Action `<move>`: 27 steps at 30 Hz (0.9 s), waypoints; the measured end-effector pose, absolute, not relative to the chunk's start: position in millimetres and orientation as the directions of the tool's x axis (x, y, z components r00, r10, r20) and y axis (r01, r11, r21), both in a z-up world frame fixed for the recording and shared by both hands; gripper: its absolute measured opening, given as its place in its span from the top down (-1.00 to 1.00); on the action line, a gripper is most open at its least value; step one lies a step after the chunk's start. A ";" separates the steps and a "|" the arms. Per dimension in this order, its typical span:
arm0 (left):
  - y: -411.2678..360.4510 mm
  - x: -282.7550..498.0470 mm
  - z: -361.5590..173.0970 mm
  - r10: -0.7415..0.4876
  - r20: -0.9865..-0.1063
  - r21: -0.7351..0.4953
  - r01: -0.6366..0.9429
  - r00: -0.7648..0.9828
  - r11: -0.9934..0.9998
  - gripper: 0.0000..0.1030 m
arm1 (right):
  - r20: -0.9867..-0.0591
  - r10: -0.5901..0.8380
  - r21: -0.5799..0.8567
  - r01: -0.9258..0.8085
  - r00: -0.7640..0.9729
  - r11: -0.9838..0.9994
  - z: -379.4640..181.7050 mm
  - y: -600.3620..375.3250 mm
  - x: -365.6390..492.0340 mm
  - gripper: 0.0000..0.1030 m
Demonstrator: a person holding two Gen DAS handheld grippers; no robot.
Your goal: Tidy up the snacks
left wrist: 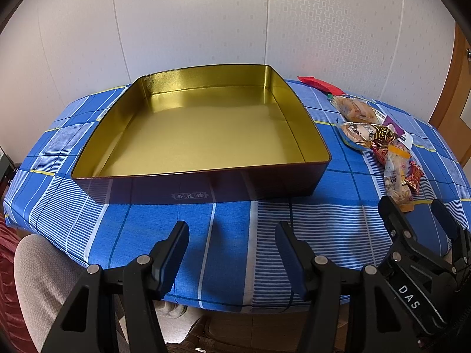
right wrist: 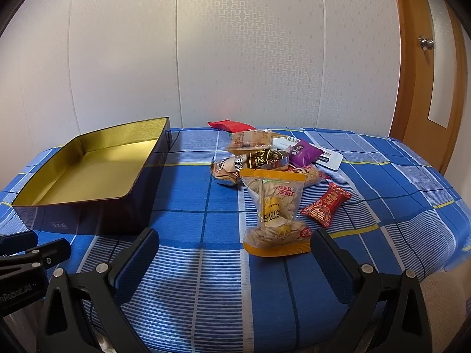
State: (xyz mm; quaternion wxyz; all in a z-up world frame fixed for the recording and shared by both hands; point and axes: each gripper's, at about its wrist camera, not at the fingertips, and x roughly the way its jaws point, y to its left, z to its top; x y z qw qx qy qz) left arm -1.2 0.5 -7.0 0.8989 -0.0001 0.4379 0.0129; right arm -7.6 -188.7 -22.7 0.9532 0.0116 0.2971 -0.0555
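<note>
Gold-lined tin, dark outer walls, sits empty on the blue plaid tablecloth, left of the snack pile. Left gripper: jaws wide apart, nothing held, hovering near the table's front edge w/ the tin straight ahead. Right gripper: jaws wide apart, nothing held, lined up on the seed packet, the nearest snack; the red candy lies just beside it. Risks, as judged: packet film is slick and crinkly, so a pinch on its edge may slip; packets overlap, so lifting one may drag neighbours; the cloth may bunch if fingertips scrape it; a high release over the tin may bounce light items out. Surface: cloth-covered table, cloth hanging over its edges. Room: pale patterned wallpaper behind, wooden door w/ knob at right.
</note>
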 end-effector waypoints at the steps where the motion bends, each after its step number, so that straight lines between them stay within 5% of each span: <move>1: 0.4 -1.4 -6.9 0.024 -0.787 0.012 -0.023 0.616 1.000 -0.20 | -0.567 -0.099 -0.011 0.112 0.818 0.994 -22.5 -188.5 -8.1 -1.00; 14: 0.6 0.7 -7.0 -0.002 -0.800 -0.009 -0.009 0.600 1.000 -0.20 | -0.562 -0.095 0.033 0.138 0.822 0.990 -17.5 -202.2 -9.4 -1.00; 24: -2.3 -8.3 -5.6 -0.230 -0.779 -0.193 0.126 0.583 0.973 -0.20 | -0.624 -0.157 0.185 0.340 0.765 0.922 -20.4 -270.1 -4.0 -0.99; 27: -1.6 -12.4 -2.8 -0.321 -0.743 -0.269 0.178 0.587 0.947 -0.20 | -0.635 -0.188 0.199 0.394 0.749 0.897 -19.8 -290.1 0.0 -0.81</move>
